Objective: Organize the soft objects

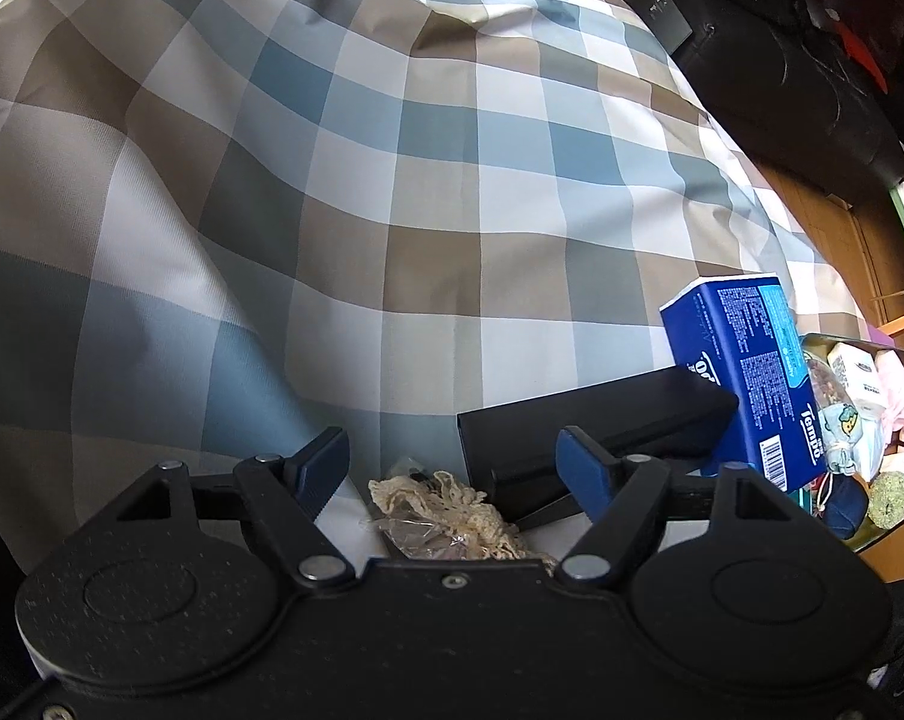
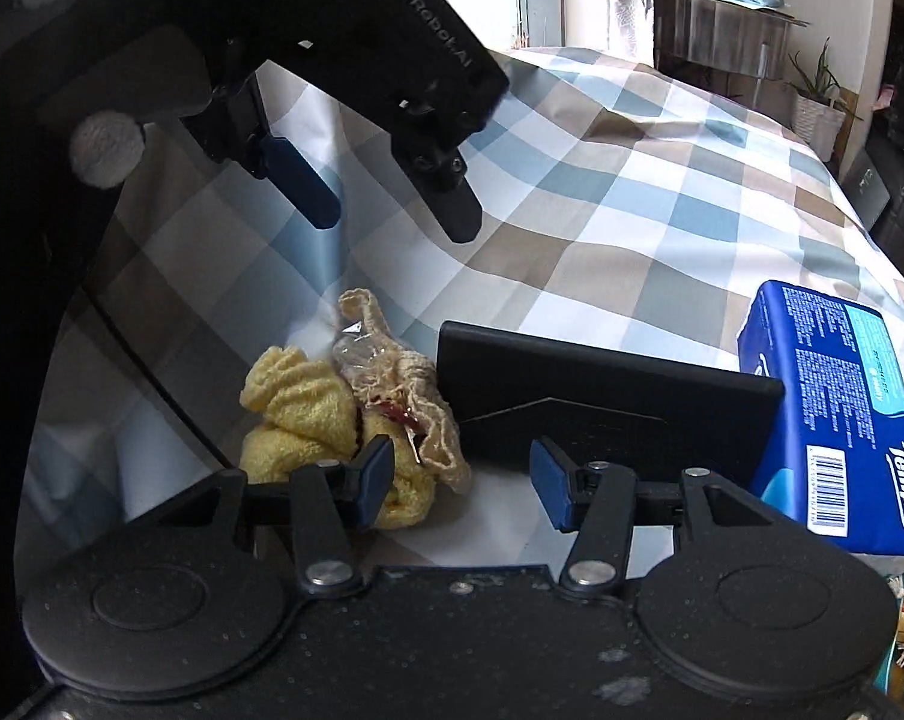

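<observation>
Blue Tempo tissue pack (image 2: 836, 414) on checked bedspread (image 2: 602, 192), black case (image 2: 602, 414) touching its left, yellow towel (image 2: 308, 414) and cream net pouch (image 2: 416, 402) left of case, left gripper (image 2: 392, 216) marked GenRobotAI spread above them, right gripper (image 2: 461, 483) spread, both empty.

"Tempo" on blue pack (image 2: 836, 420), "GenRobotAI" on left tool (image 2: 392, 204)

Smooth woven cloth on the checked bedspread (image 2: 632, 192), faintly sheened where light hits. The yellow towel (image 2: 296, 408) looks rough, fluffy terry, the cream crocheted net (image 2: 434, 420) coarse and stringy around crinkly clear plastic. Glossy printed wrap on the Tempo tissue pack (image 2: 836, 420); the black box (image 2: 602, 414) is matt.
</observation>
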`<move>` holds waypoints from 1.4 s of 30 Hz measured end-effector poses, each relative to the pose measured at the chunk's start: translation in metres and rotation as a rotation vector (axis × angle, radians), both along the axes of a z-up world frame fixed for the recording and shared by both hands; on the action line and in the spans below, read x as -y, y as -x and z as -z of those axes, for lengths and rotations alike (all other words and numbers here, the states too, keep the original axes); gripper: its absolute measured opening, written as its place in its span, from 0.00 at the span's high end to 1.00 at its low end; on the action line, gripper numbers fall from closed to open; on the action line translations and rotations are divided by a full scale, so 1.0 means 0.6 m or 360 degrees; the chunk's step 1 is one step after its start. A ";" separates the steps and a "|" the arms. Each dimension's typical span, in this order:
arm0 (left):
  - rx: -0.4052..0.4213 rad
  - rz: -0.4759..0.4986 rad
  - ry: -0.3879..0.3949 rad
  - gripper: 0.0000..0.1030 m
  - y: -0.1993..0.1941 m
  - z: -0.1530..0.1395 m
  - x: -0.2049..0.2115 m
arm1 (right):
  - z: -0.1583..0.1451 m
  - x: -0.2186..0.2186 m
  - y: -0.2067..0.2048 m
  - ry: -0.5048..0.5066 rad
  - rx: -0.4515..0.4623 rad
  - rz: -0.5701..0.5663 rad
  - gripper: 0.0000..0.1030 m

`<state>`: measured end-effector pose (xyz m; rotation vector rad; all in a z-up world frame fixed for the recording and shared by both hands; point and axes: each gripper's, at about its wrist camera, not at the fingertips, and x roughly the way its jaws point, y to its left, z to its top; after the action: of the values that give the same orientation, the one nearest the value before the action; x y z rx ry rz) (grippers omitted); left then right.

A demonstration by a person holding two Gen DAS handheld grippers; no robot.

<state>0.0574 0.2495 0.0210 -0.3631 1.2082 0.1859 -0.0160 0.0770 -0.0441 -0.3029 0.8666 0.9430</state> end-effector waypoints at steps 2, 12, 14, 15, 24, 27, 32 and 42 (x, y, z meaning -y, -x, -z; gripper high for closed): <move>0.0000 0.0000 0.0000 0.31 0.000 0.000 0.000 | 0.000 -0.013 -0.004 -0.0010 -0.0014 0.0017 0.51; -0.0004 -0.0002 -0.0002 0.30 0.001 0.002 0.002 | 0.013 -0.041 -0.006 -0.0007 -0.0118 -0.0010 0.82; -0.0007 -0.0001 0.0000 0.30 0.001 0.002 0.002 | 0.014 -0.027 -0.007 -0.0005 -0.0130 0.0000 0.86; -0.0007 0.0000 -0.0001 0.30 0.001 0.002 0.002 | 0.014 -0.020 -0.007 0.0006 -0.0130 0.0009 0.88; -0.0009 -0.0003 0.0008 0.30 0.000 0.003 0.003 | 0.013 0.059 -0.017 0.0056 -0.0099 0.0133 0.91; -0.0006 -0.0025 0.0006 0.30 0.001 0.002 0.000 | -0.004 0.039 -0.019 0.0002 -0.0085 0.0132 0.83; 0.0034 -0.0106 0.0028 0.30 0.006 -0.004 -0.016 | -0.019 -0.029 -0.011 -0.0053 -0.0019 0.0034 0.64; 0.0051 -0.0181 0.0061 0.30 0.007 -0.005 -0.030 | 0.003 -0.125 -0.002 0.0028 0.0167 -0.0118 0.65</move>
<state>0.0530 0.2675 0.0240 -0.4671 1.1611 0.2546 -0.0147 0.1518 -0.0458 -0.3984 0.7723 0.9797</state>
